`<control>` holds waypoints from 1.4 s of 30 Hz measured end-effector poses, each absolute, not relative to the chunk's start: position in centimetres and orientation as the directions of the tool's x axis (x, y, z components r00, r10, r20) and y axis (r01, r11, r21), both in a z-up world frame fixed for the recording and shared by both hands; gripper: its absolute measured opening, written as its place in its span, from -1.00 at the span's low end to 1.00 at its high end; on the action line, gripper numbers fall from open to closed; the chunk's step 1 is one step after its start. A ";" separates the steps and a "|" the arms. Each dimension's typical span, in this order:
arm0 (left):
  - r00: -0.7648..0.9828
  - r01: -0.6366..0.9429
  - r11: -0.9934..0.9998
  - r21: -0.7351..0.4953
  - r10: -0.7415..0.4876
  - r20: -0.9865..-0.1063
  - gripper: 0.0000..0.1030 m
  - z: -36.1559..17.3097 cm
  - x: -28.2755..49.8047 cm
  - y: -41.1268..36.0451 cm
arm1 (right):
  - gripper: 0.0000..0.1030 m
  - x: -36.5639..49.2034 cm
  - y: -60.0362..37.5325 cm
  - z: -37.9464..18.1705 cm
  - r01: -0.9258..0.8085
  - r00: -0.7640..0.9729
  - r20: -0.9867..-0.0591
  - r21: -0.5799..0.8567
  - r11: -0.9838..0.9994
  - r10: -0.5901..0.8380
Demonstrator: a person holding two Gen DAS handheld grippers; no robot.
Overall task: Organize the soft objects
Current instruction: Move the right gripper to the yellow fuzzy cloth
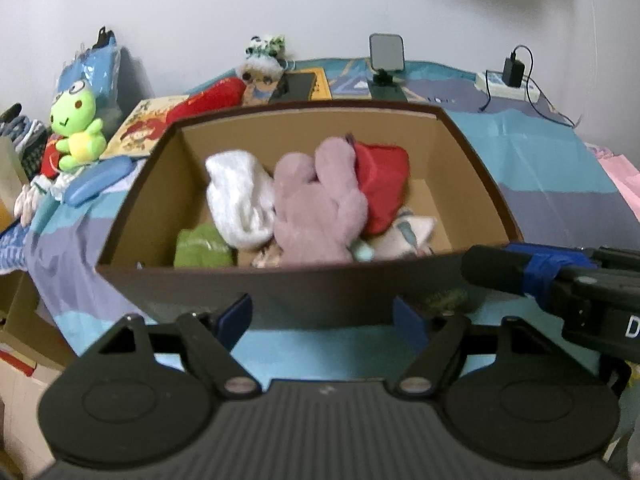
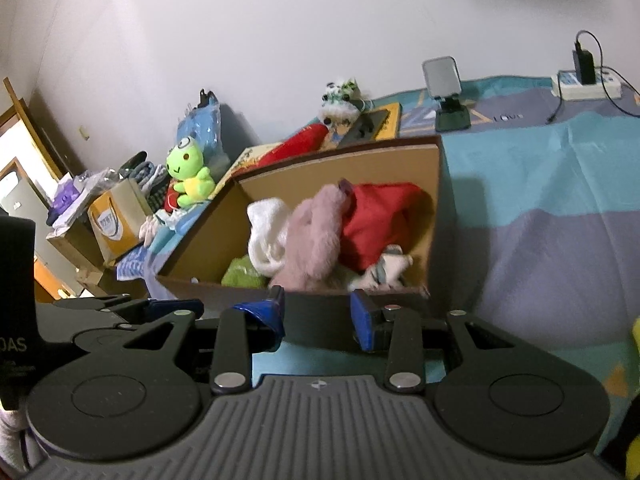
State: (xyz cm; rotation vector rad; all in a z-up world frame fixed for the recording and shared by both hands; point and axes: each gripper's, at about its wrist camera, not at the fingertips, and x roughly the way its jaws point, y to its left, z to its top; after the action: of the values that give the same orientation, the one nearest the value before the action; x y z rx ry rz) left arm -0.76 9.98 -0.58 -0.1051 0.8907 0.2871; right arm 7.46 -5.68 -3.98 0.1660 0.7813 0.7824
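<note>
Several soft objects are seen piled inside an open cardboard box that rests on a striped blue, teal and grey bedspread. In the left wrist view the box's long axis runs across the picture, with its near wall facing the camera; in the right wrist view it is seen from a corner, so its long axis runs diagonally from lower left to upper right. A pink plush toy lies in the middle of the box with its length running from the near wall toward the far wall, a white plush touching it on one side and a red soft item on the other. A green soft item and a pale patterned one are half hidden behind the near wall and under the pile, and their shapes cannot be made out. The left gripper is held just in front of the box, its jaws spread wide with nothing between them. The right gripper is held beside it, jaws likewise parted and empty; only its side is seen at the right edge of the left view. A green frog plush is seated on the bed beyond the box, well apart from it. Motion blur softens the whole left view.
</note>
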 end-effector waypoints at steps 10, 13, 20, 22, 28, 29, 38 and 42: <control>0.537 -0.274 0.961 0.037 0.185 -0.823 0.60 -2.9 -1.3 6.4 | -0.61 6.0 -8.3 -5.8 -0.550 0.436 -0.627 0.382 0.743 0.645; 0.525 -0.262 0.964 0.043 0.179 -0.832 0.78 -3.5 -1.2 5.3 | -0.61 5.9 -9.2 -6.4 -0.532 0.427 -0.641 0.392 0.750 0.638; 0.502 -0.219 0.975 0.042 0.150 -0.852 0.78 -4.7 -0.7 3.2 | -0.61 5.8 -11.0 -7.2 -0.494 0.426 -0.666 0.397 0.774 0.613; 0.493 -0.209 0.977 0.042 0.143 -0.858 0.78 -5.0 -0.4 2.7 | -0.61 5.9 -11.5 -7.4 -0.482 0.427 -0.671 0.399 0.780 0.606; 0.451 -0.186 0.982 0.040 0.121 -0.884 0.78 -6.0 0.5 1.3 | -0.61 6.0 -13.1 -8.5 -0.437 0.419 -0.697 0.407 0.802 0.582; 0.446 -0.179 0.983 0.040 0.118 -0.887 0.78 -6.2 0.7 1.0 | -0.61 6.1 -13.3 -8.6 -0.432 0.417 -0.700 0.409 0.804 0.580; 0.418 -0.122 0.992 0.042 0.090 -0.904 0.78 -7.3 2.0 -0.7 | -0.60 6.2 -15.6 -9.4 -0.402 0.408 -0.710 0.424 0.812 0.573; 0.422 -0.076 0.997 0.028 0.058 -0.905 0.78 -7.4 2.2 -2.0 | -0.60 6.0 -17.3 -9.4 -0.386 0.425 -0.709 0.420 0.822 0.562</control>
State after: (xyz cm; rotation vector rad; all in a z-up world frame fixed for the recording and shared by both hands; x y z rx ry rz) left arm 2.20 -2.03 -7.38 -0.0179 1.1320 0.0839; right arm 5.95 -17.29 -9.42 0.2045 0.9632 0.5978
